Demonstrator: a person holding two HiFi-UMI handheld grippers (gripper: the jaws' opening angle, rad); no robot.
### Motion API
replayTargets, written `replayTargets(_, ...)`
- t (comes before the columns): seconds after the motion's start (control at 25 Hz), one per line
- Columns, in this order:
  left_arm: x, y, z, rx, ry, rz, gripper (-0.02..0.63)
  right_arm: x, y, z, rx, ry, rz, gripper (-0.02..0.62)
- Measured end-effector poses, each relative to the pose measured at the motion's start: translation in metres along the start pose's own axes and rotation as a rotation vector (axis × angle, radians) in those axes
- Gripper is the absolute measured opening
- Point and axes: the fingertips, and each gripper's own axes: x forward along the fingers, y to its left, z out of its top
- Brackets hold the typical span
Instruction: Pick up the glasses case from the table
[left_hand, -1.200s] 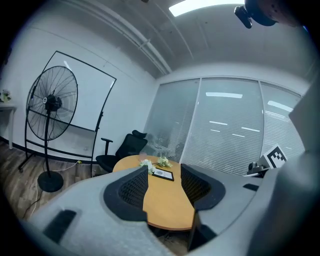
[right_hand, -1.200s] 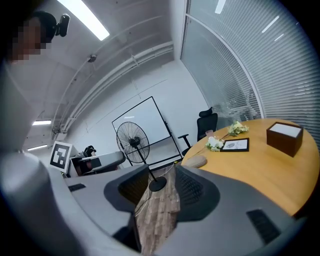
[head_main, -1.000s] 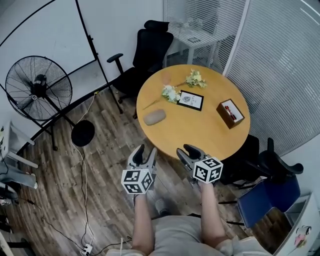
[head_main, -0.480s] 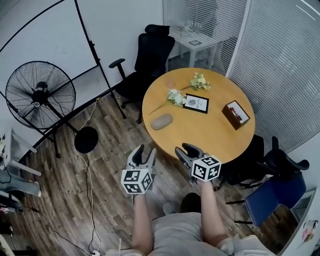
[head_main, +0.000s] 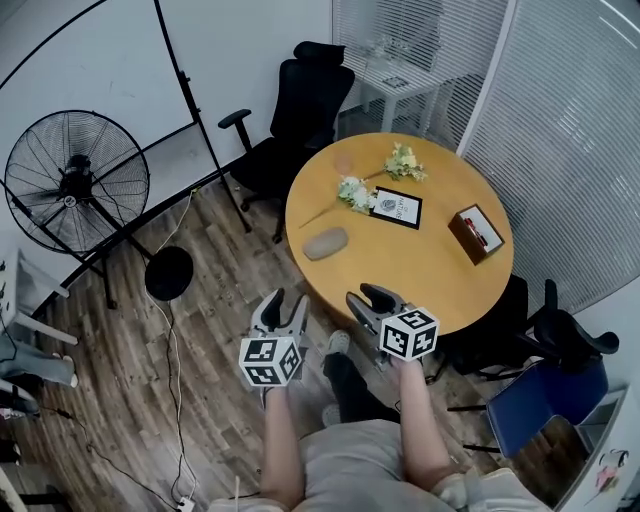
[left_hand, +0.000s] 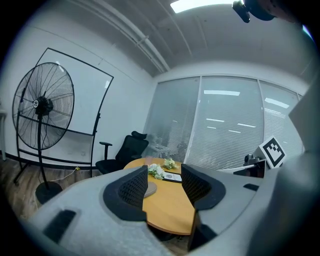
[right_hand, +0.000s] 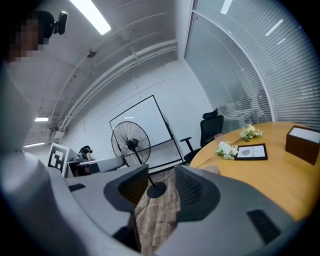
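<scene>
The glasses case (head_main: 325, 243) is a grey-tan oval pouch lying near the left edge of the round wooden table (head_main: 440, 285). Both grippers hang in front of the table's near edge, short of the case. My left gripper (head_main: 283, 303) is open and empty, over the floor. My right gripper (head_main: 368, 297) is open and empty at the table's rim. In the left gripper view the case (left_hand: 150, 188) shows between the open jaws of the left gripper (left_hand: 165, 175), far off. In the right gripper view the right gripper (right_hand: 162, 172) is open, and the case (right_hand: 210, 170) peeks over its right jaw.
On the table lie two flower sprigs (head_main: 355, 192), a black-framed card (head_main: 397, 207) and a brown box (head_main: 475, 233). A black office chair (head_main: 295, 110) stands behind the table and a standing fan (head_main: 75, 185) to the left. A blue chair (head_main: 545, 395) is at the right. Cables run across the wood floor.
The person has stepped toward the table; a leg and shoe now show between the grippers. Both grippers kept their jaws as they were and moved with the person.
</scene>
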Motion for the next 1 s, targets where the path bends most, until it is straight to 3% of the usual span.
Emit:
replayTargets(0.6, 0.1, 0.045, 0.004, 0.058, 0.111, -0.012, 0.202, 0.095, -0.068, 0.028, 0.065, 0.006, 0.007, 0.172)
replayTargets(1.0, 0.18, 0.073, 0.01, 0.015, 0.154, -0.03, 0.204, 0.143, -0.121, 0.05, 0.028, 0.072, -0.039, 0.176)
